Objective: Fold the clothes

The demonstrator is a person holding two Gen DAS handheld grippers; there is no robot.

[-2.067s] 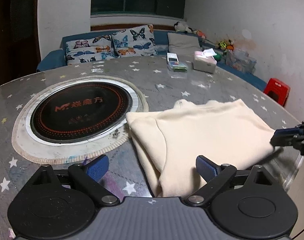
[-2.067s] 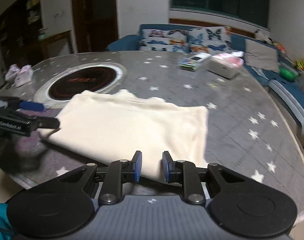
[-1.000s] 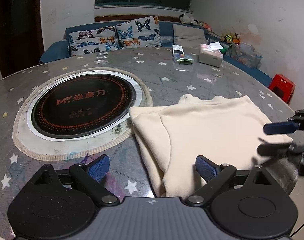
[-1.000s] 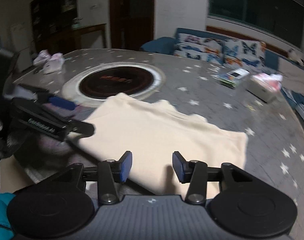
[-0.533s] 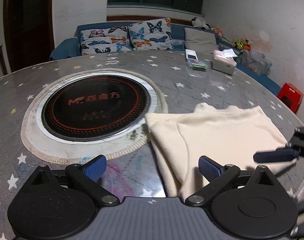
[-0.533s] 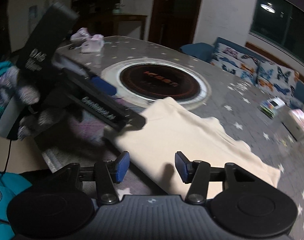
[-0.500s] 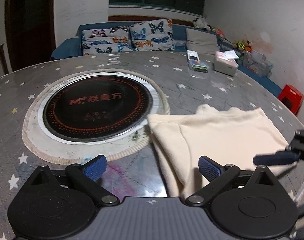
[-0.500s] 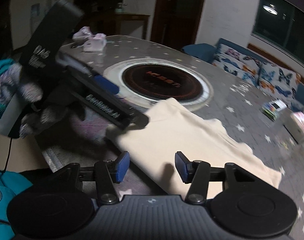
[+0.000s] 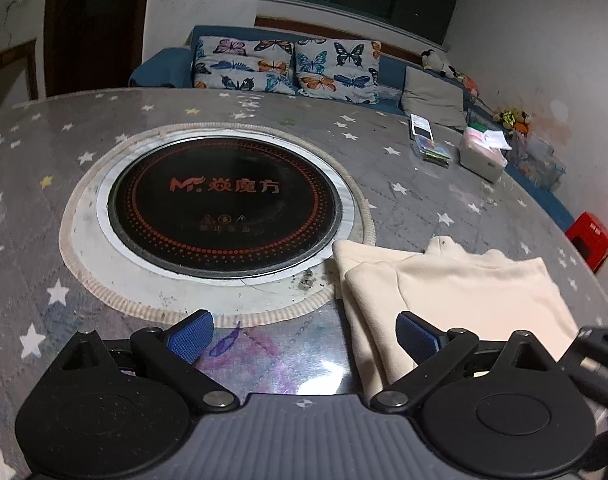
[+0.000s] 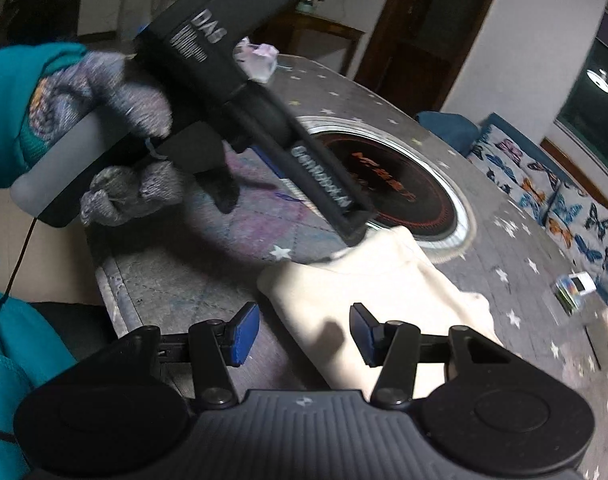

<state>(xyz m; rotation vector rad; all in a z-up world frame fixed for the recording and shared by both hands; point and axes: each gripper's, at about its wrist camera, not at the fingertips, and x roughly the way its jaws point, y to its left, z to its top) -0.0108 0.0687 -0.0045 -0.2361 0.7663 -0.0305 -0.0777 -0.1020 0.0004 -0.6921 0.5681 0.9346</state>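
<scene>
A folded cream garment (image 9: 464, 292) lies on the grey star-patterned table (image 9: 43, 248), to the right of the round black cooktop (image 9: 223, 204). My left gripper (image 9: 304, 334) is open and empty, held above the table near the garment's left edge. In the right wrist view the garment (image 10: 384, 292) lies just ahead of my right gripper (image 10: 304, 334), which is open and empty over its near corner. The left gripper's body, held in a gloved hand (image 10: 135, 104), crosses that view, its fingers (image 10: 356, 224) near the garment's far corner.
A white tissue box (image 9: 482, 152) and a small pack of items (image 9: 432, 150) sit at the table's far right. A sofa with butterfly cushions (image 9: 287, 64) stands behind. A red stool (image 9: 590, 240) is off the right edge. Small pink shoes (image 10: 257, 58) lie far across the table.
The right gripper opened, let go of the garment's edge and swung left toward its near corner. The left gripper drew back toward the cooktop side. The garment stays folded.
</scene>
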